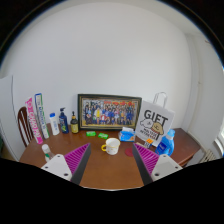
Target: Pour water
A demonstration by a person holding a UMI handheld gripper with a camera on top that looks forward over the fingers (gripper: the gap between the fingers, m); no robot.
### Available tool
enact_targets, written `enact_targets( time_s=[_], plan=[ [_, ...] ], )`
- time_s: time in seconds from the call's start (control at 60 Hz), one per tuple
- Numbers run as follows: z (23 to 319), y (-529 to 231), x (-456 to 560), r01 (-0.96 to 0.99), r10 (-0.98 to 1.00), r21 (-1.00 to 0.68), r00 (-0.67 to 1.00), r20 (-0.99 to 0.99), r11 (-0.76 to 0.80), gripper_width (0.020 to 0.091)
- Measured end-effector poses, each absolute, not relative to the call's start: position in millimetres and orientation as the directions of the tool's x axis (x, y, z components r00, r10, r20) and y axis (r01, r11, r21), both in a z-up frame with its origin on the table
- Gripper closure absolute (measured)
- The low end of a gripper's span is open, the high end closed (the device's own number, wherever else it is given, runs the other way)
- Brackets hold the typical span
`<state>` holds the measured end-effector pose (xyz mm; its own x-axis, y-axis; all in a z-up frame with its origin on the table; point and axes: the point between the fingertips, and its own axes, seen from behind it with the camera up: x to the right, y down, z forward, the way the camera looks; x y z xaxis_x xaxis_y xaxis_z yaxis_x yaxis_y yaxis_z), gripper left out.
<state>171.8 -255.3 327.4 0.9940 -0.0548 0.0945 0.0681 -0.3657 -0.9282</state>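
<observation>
A: How do our jaws stand?

B: Apart and holding nothing. The gripper (111, 165) hangs back from the row of things, its pink pads (79, 158) facing each other across a wide gap. We judge that fits an approach: nothing taken up, the opening ready for a vessel.

A: What lies straight ahead?

B: A white mug (111, 146) on the brown worktop (105, 175), just beyond the fingertips and roughly on the line between them, handle to one side. We read it as the likely cup for the water, set out alone in front so it can be reached without knocking anything.

A: And the water itself?

B: We cannot say for sure. A blue jug-like thing (165, 141) stands to the right of the mug, with a small blue container (127, 134) near it; either could be the pourer.

A: Further out?

B: A framed group photo (109, 110) leans against the wall. Bottles (63, 121) cluster at the left beside a tall pink and blue box (35, 118), pushed back to keep the front free, we think.

A: Any writing?

B: A white bag (154, 124) reads "GIFT" in large letters. The line below it and the bottle labels are too small to read.
</observation>
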Motion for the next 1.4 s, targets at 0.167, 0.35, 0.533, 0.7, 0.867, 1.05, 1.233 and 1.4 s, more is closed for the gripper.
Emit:
enact_targets(
  time_s=[0.167, 0.35, 0.533, 0.7, 0.867, 1.05, 1.233, 1.4],
  plan=[
    [284.9, -255.1, 130.7, 0.058, -0.034, -0.910, 0.996, 0.079, -0.410, 0.0250],
    [204.7, -259.2, 47.2, 0.037, 0.057, -0.884, 0.998, 0.011, -0.466, 0.0250],
    [146.5, -258.1, -53.2, 0.063, 0.201, -0.884, 0.979, -0.035, -0.462, 0.0246],
    [106.4, -236.2, -115.1, 0.055, 0.251, -0.897, 0.966, -0.063, -0.439, 0.0246],
    [77.5, -192.7, -133.5, 0.001, 0.205, -0.908, 0.974, -0.094, -0.418, 0.0244],
    [67.0, -150.7, -143.8, 0.011, 0.222, -0.935, 0.972, -0.072, -0.353, 0.0416],
    [65.7, -142.9, -142.7, 0.034, 0.225, -0.948, 0.973, -0.040, -0.317, 0.0613],
    [72.5, -144.3, -142.3, 0.028, 0.213, -0.936, 0.976, -0.050, -0.352, 0.0690]
  ],
)
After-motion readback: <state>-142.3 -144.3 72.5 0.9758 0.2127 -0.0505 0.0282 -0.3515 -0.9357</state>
